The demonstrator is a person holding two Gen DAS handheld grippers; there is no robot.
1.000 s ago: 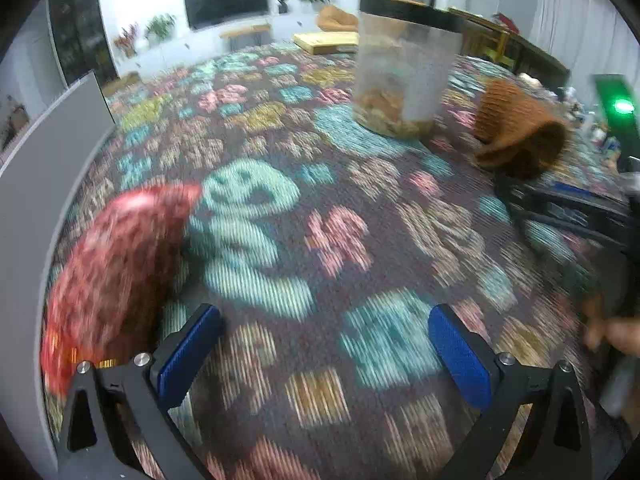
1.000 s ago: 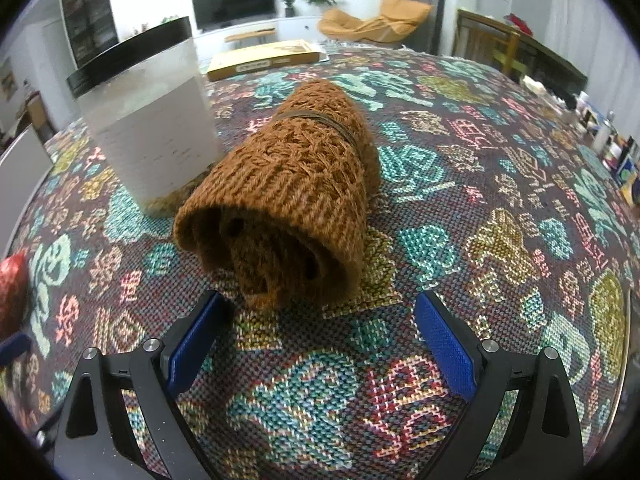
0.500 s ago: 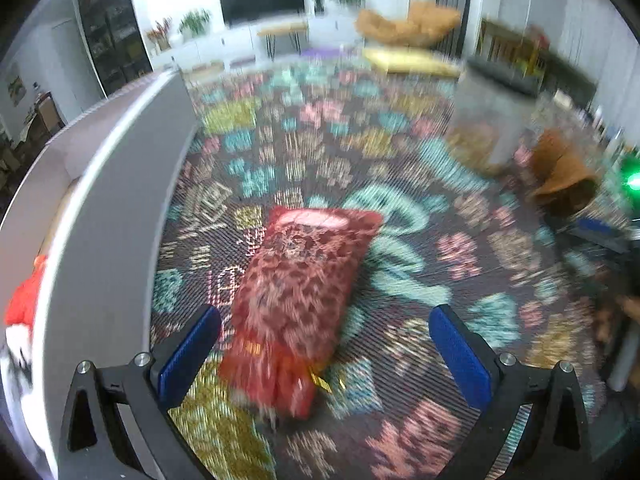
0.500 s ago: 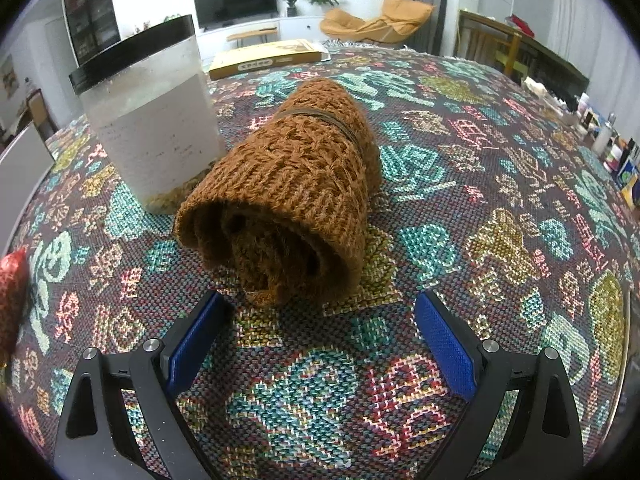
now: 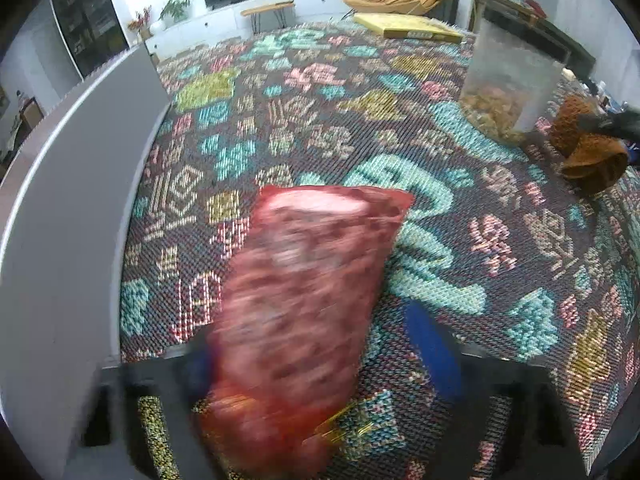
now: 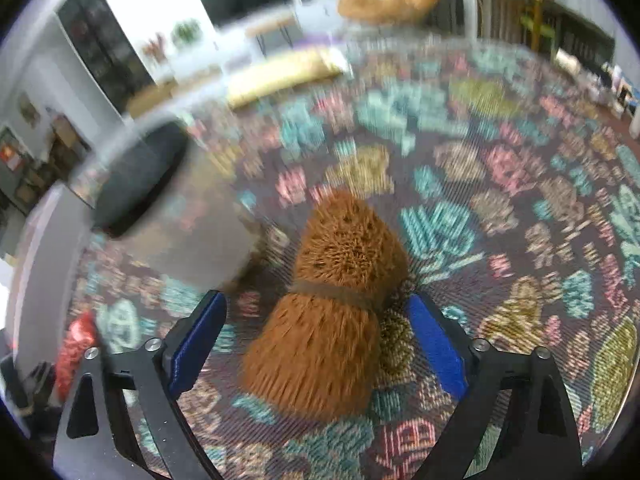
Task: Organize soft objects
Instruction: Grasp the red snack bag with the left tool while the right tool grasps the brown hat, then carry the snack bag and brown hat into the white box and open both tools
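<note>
A red patterned soft pouch (image 5: 304,304) lies on the patterned tablecloth between the blue pads of my left gripper (image 5: 316,360). The jaws are open and straddle it; the view is blurred. A rolled brown knitted item (image 6: 332,312) lies between the pads of my right gripper (image 6: 316,344), which is open around it without squeezing. The brown roll also shows at the far right of the left wrist view (image 5: 588,156). The red pouch shows at the left edge of the right wrist view (image 6: 74,352).
A white bin wall (image 5: 72,216) curves along the left of the pouch. A clear canister with a black lid (image 6: 168,208), holding brown bits, stands just left of the brown roll (image 5: 508,84). A yellow flat box (image 5: 412,28) lies at the table's far edge.
My left gripper has swung over and moved down around the red pouch, jaws narrower. My right gripper has risen and moved forward over the brown roll, which now sits between its pads.
</note>
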